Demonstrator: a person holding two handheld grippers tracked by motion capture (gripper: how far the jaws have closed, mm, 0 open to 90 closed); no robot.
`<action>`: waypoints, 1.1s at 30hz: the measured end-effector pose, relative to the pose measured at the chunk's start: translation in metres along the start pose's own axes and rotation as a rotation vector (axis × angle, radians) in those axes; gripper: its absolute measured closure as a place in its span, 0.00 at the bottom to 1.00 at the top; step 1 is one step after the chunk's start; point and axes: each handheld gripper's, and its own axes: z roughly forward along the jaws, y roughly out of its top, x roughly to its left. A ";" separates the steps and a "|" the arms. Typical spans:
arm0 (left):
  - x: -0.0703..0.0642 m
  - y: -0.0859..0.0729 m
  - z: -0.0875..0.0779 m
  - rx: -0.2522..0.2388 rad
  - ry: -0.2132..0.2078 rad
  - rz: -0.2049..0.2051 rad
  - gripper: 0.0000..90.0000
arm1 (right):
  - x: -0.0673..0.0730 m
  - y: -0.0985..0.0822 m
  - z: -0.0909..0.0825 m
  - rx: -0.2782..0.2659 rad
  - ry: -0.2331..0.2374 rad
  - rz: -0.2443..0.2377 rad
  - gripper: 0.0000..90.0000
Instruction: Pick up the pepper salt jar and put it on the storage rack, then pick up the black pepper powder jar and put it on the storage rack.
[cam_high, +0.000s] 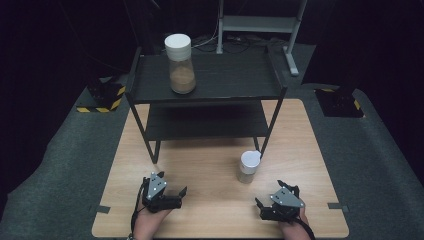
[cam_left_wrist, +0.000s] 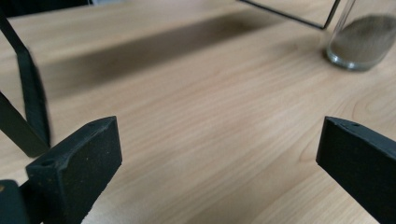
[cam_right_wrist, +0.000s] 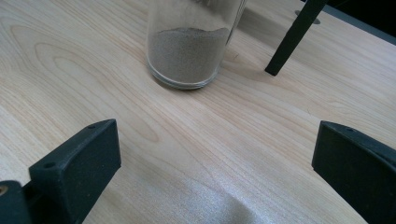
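Observation:
A small glass jar (cam_high: 248, 166) with a white lid and sandy filling stands on the wooden table (cam_high: 210, 165), by the shelf's front right leg. A taller jar (cam_high: 180, 63) with the same filling stands on the top of the black shelf (cam_high: 220, 80), at its left. My left gripper (cam_high: 179, 196) rests low at the table's near left, open, with bare wood between its jaws; the small jar (cam_left_wrist: 362, 42) shows far off to its right. My right gripper (cam_high: 270, 196) sits at the near right, open, just short of the small jar (cam_right_wrist: 189, 51).
The black two-level shelf stands on thin legs (cam_right_wrist: 294, 39) across the far half of the table. A metal stand (cam_high: 260, 25) sits on the floor behind it. Black boxes with yellow stripes (cam_high: 102, 97) flank the table on the grey floor.

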 end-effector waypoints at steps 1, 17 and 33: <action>0.000 0.000 0.001 0.008 0.000 0.006 0.01 | 0.000 0.000 0.000 0.000 -0.001 0.000 0.00; 0.003 0.011 0.012 0.122 -0.013 0.041 0.01 | 0.002 -0.002 -0.001 -0.010 -0.005 -0.011 0.00; -0.012 0.019 0.016 0.182 0.009 0.152 0.01 | -0.001 -0.006 -0.002 -0.034 0.013 -0.015 0.00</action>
